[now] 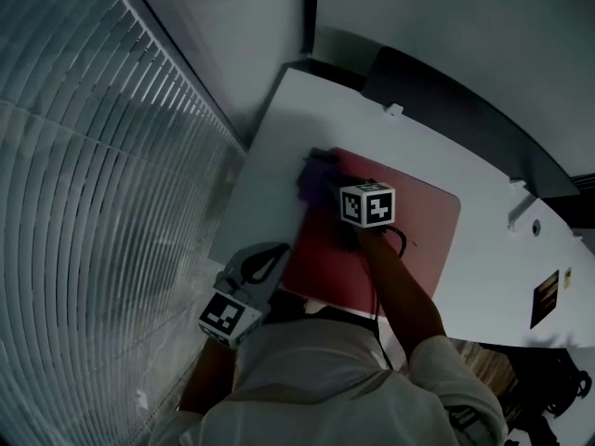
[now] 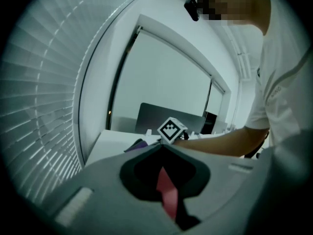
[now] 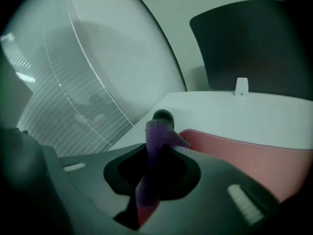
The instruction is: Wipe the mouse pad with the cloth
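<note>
right gripper [image 3: 157, 148] is clamping purple crumpled cloth [image 3: 155, 133] on far corner of red rectangular mouse pad [image 1: 420, 219] | left gripper [image 2: 164, 151] is pinching pad's near edge

The head view looks steeply down on the white desk [image 1: 279, 137]. Both gripper views sit low and close above it, and all three share the flat red mouse pad [image 3: 244, 151].
</note>
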